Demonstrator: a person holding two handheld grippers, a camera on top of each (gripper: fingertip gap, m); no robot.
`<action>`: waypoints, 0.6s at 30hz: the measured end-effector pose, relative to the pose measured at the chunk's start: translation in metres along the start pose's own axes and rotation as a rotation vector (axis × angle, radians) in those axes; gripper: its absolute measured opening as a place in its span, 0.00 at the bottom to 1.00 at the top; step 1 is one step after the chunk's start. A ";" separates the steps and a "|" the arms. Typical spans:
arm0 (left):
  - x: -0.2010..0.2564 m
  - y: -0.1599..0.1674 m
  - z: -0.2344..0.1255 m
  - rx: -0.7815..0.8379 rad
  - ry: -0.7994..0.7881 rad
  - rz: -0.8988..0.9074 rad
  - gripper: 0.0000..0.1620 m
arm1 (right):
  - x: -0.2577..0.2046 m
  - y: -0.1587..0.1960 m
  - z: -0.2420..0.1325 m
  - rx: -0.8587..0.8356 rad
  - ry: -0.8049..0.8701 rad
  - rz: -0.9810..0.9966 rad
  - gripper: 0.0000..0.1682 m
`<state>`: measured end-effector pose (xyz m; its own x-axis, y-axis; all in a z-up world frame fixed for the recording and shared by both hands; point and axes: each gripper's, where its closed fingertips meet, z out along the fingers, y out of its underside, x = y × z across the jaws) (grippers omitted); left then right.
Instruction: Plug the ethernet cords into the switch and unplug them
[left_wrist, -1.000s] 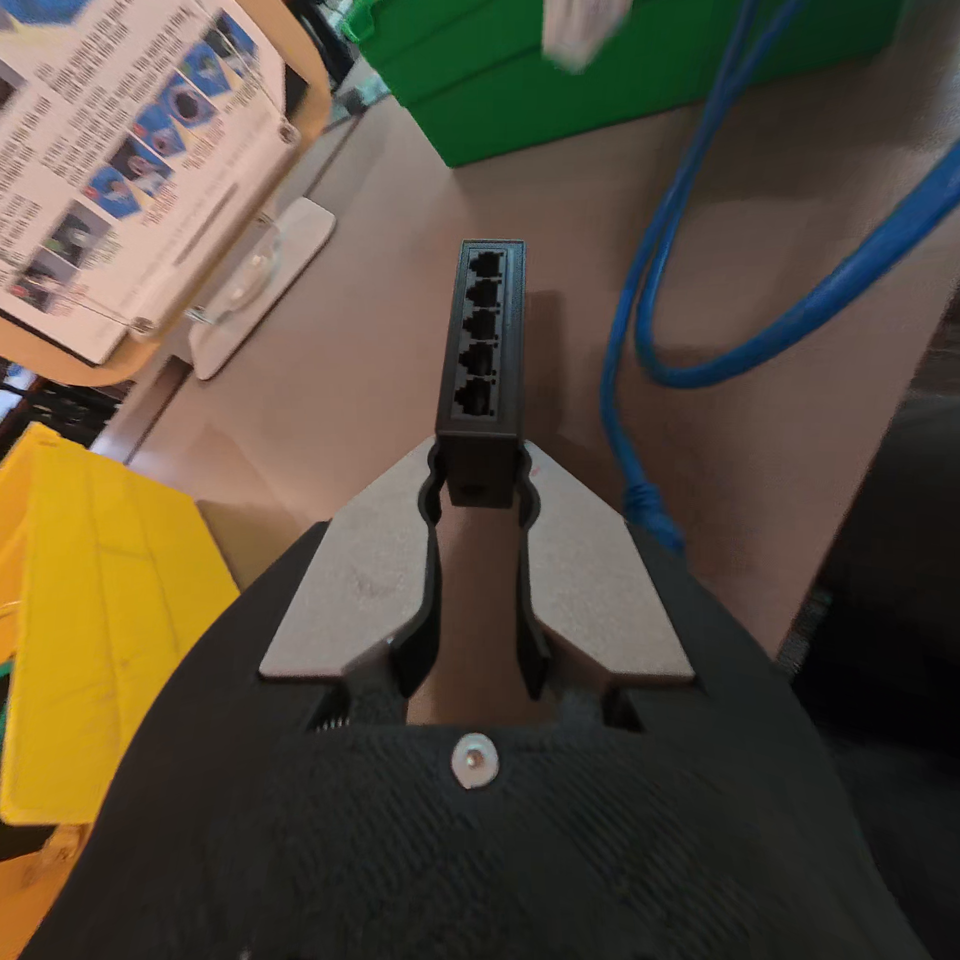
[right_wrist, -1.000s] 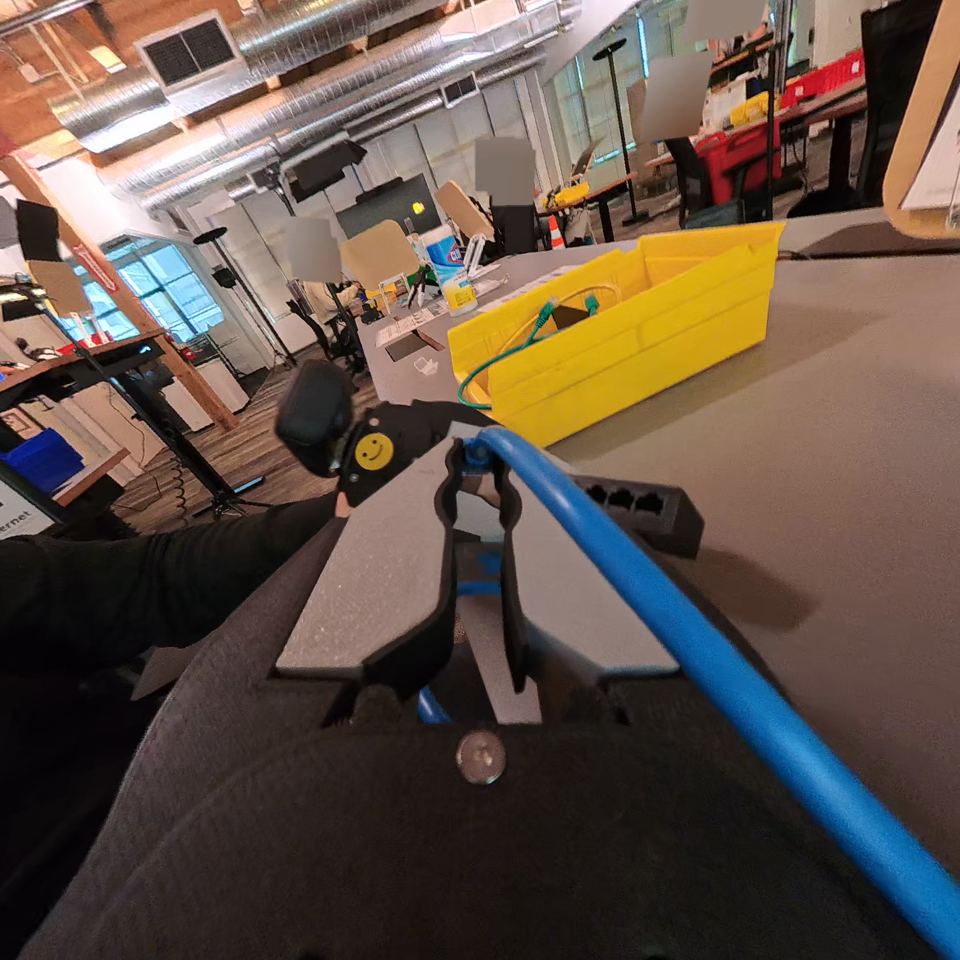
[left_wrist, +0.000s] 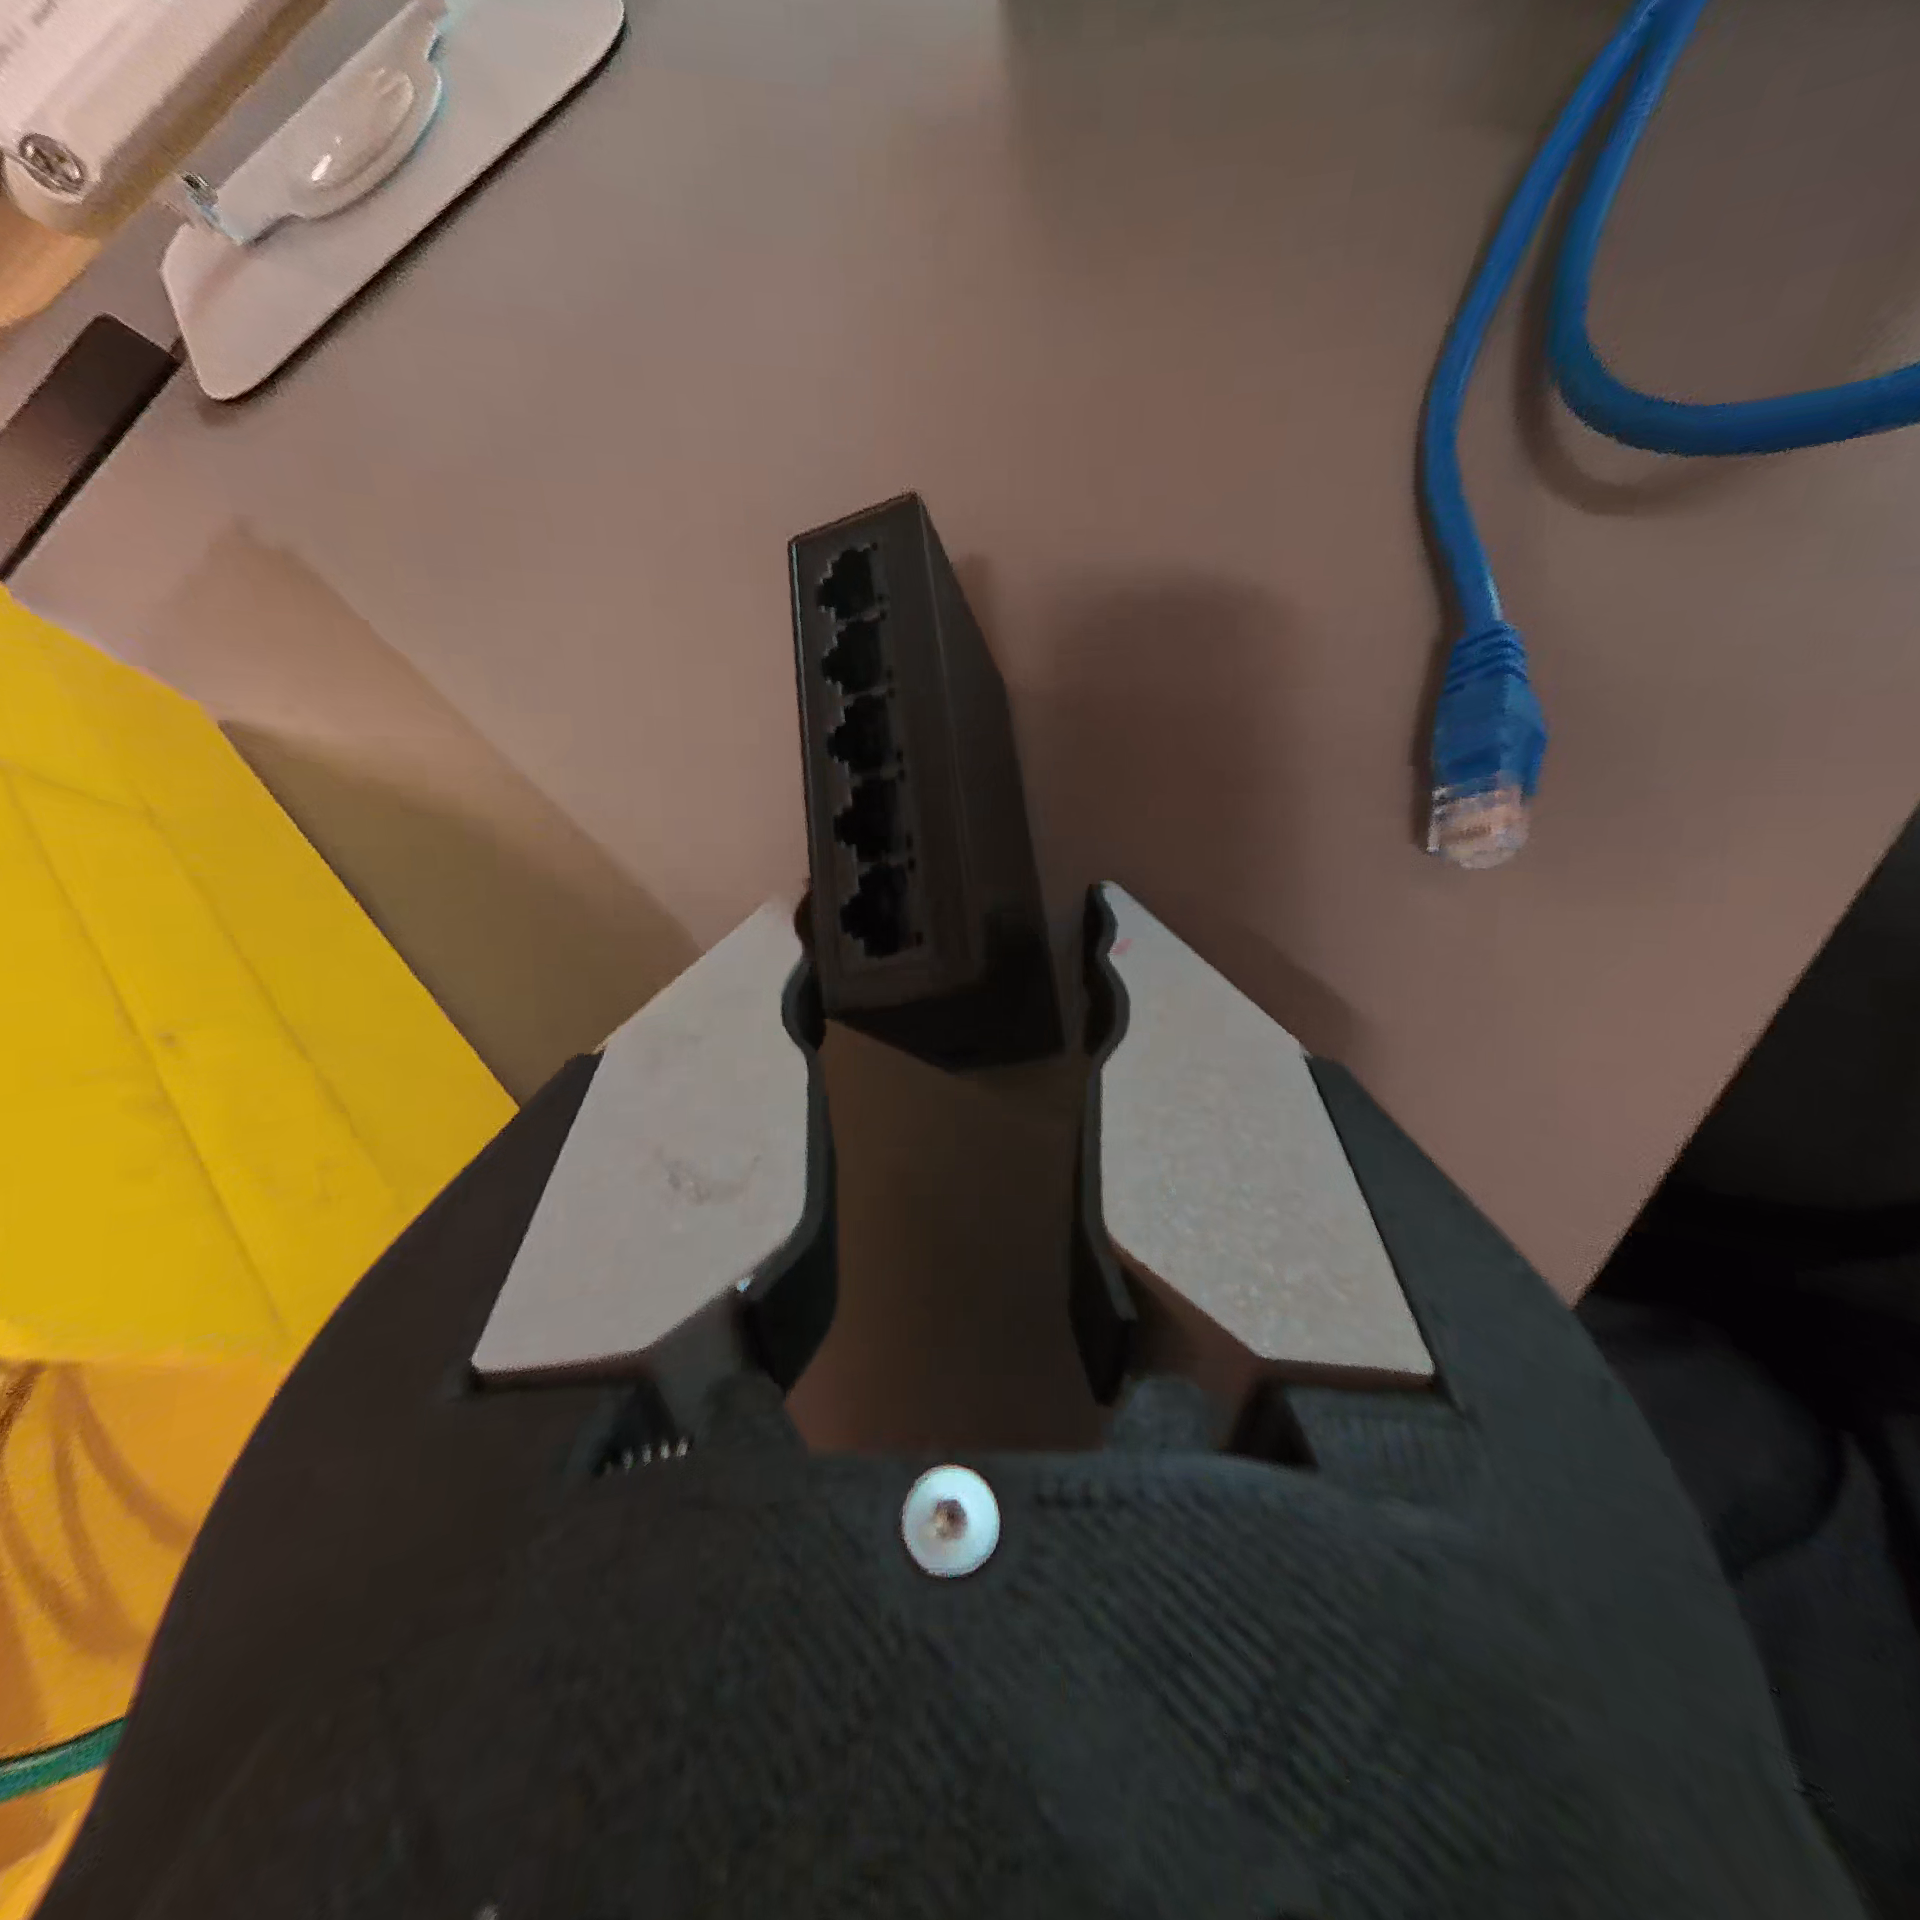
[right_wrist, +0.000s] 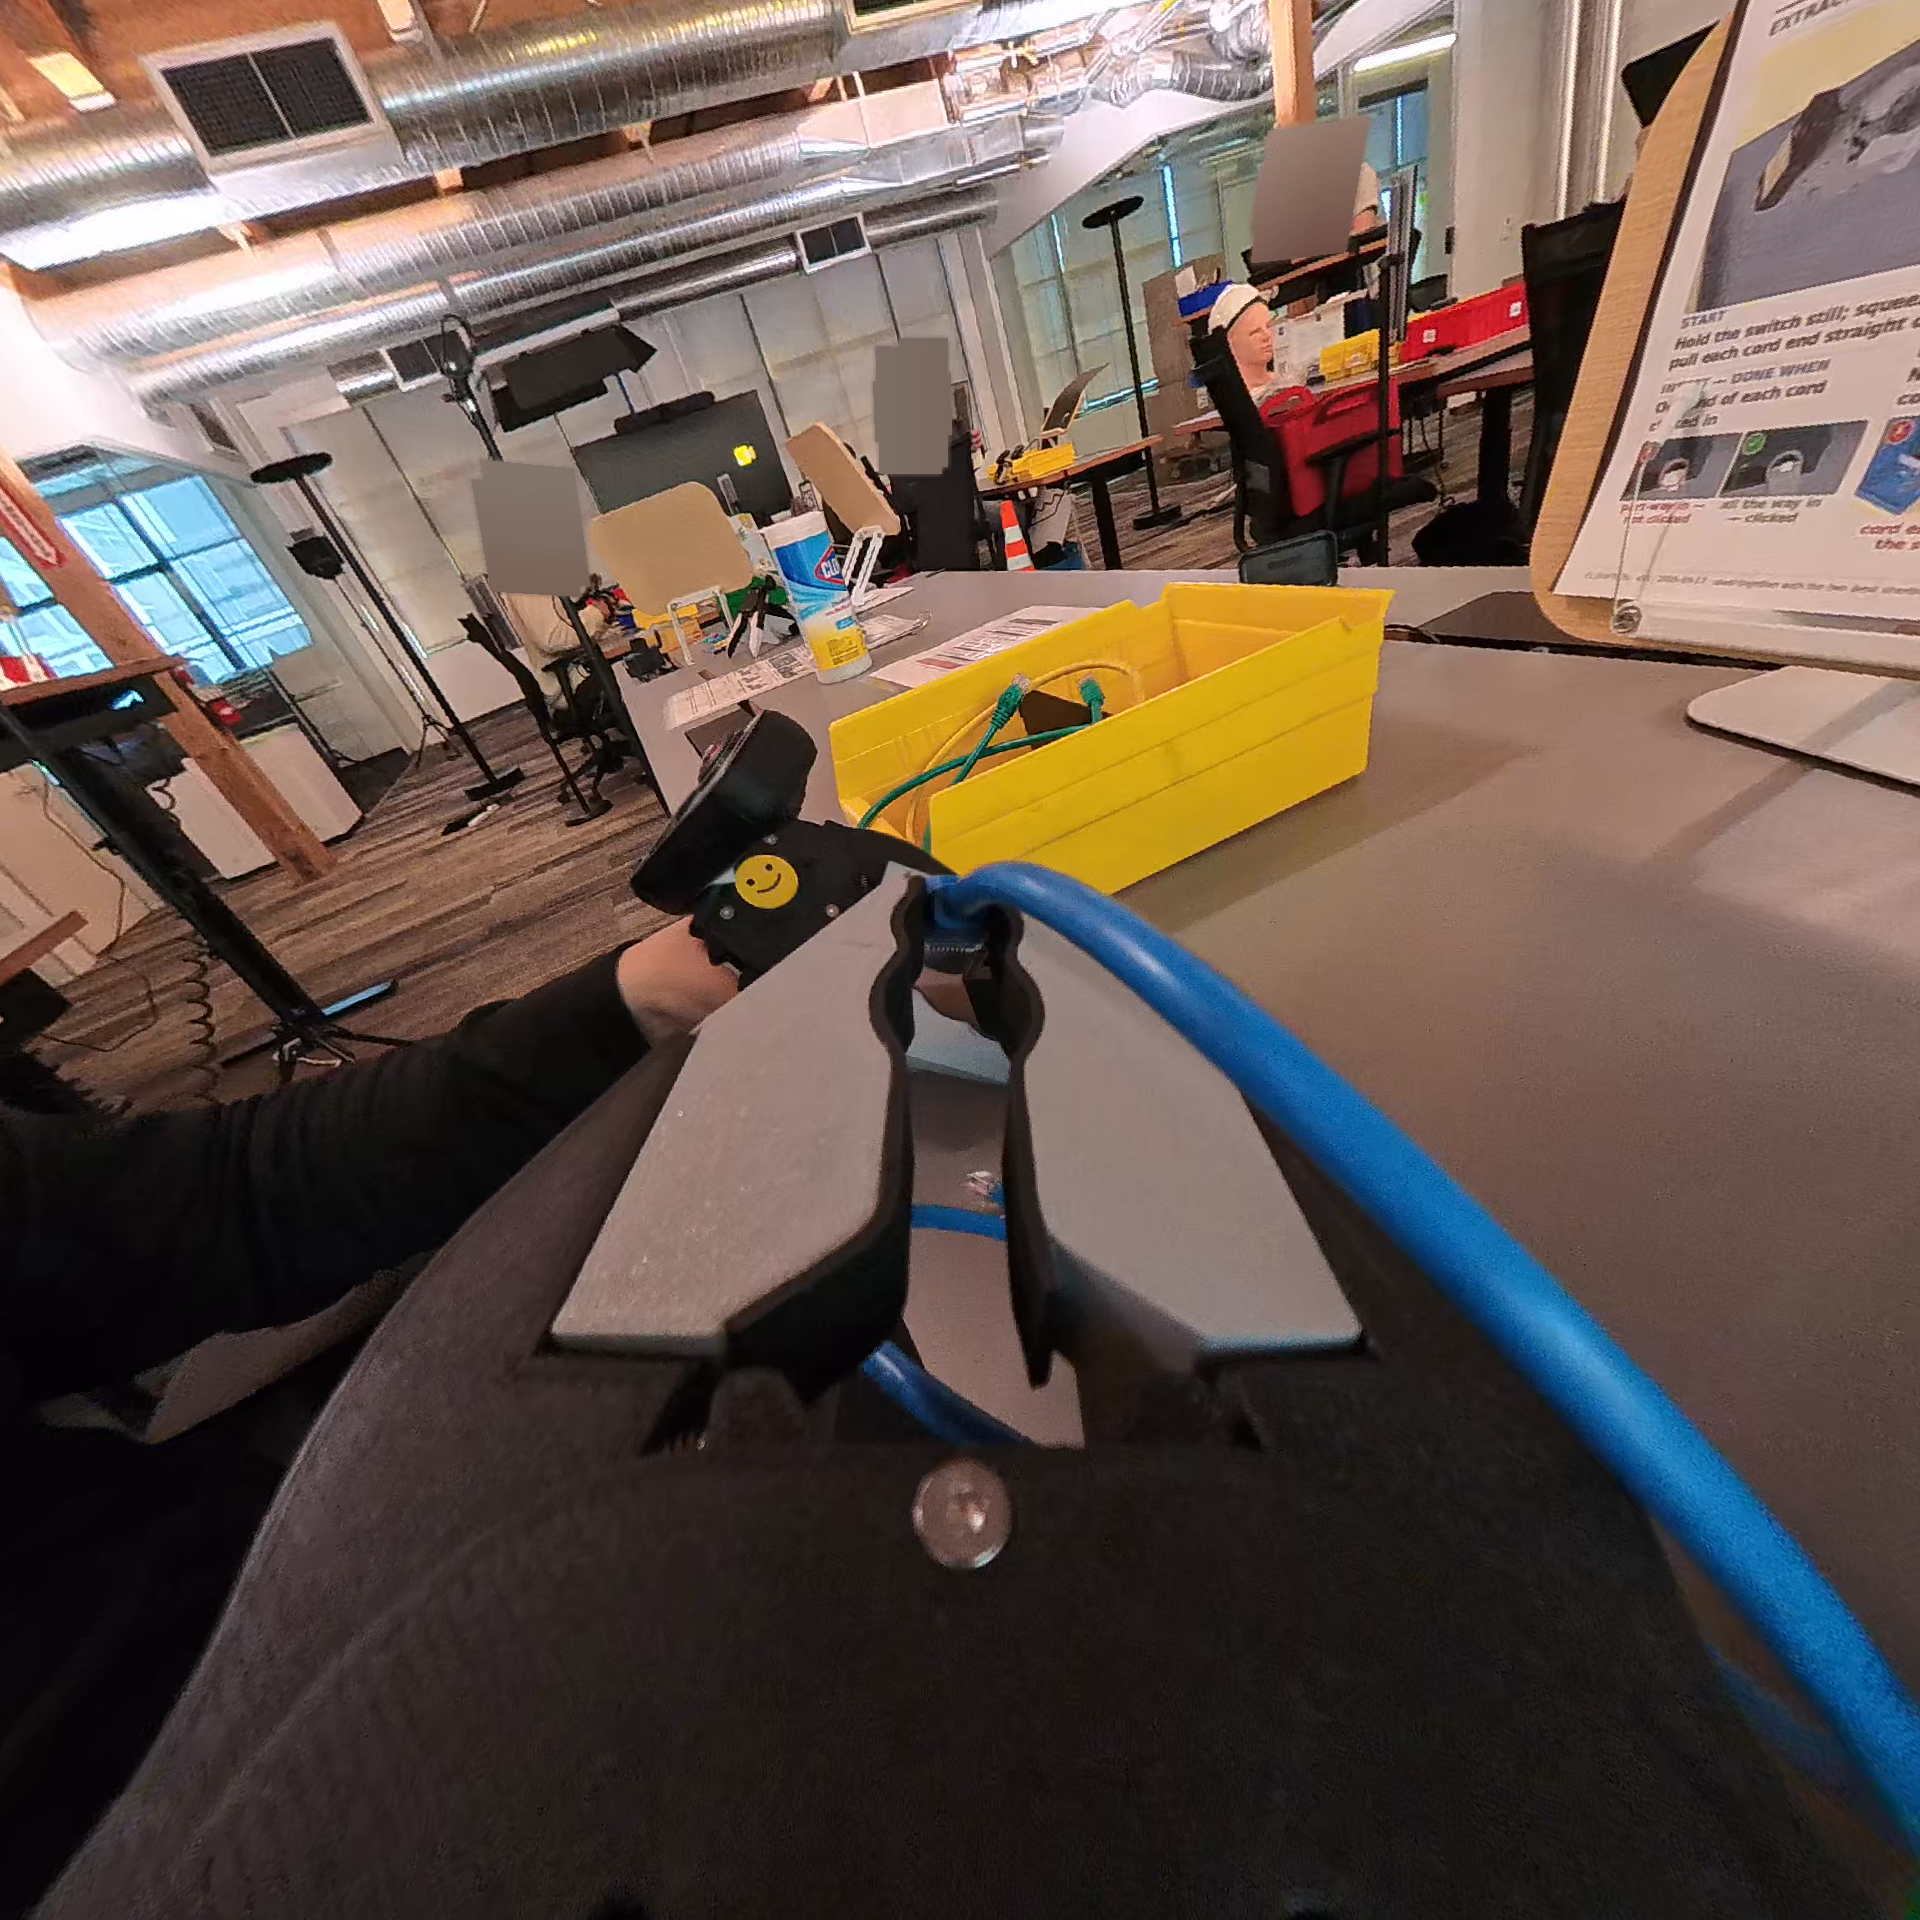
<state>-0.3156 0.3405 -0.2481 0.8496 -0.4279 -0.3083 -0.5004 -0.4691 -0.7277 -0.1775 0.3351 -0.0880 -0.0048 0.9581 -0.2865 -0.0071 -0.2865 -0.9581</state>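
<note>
My left tool (left_wrist: 940, 971) has opened and released the switch (left_wrist: 914, 769), now lying on the desk (left_wrist: 1195, 364) with all ports empty, while my right tool (right_wrist: 961, 961) stays clamped on the blue cord (right_wrist: 1351, 1174), unplugged.

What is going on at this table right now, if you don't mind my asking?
A person is working with two handheld grippers. The left gripper has its fingers open around the near end of a black switch on the table; all five ports are empty. The right gripper is shut on one end of a blue cord. The cord's other plug lies loose on the table.
</note>
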 end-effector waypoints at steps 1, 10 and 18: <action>-0.001 -0.001 0.001 -0.001 -0.012 0.002 0.30 | 0.000 0.001 0.001 -0.004 0.000 -0.003 0.04; -0.006 -0.006 0.013 -0.025 -0.062 0.000 0.20 | -0.001 0.006 0.008 -0.028 -0.009 -0.008 0.05; -0.002 -0.041 0.006 0.151 -0.259 0.221 0.16 | 0.001 0.020 0.023 -0.011 -0.005 -0.011 0.04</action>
<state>-0.2962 0.3651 -0.2215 0.7475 -0.2878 -0.5986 -0.6626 -0.2601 -0.7024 -0.2008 0.3301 -0.1069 -0.0102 0.9611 -0.2762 0.0036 -0.2762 -0.9611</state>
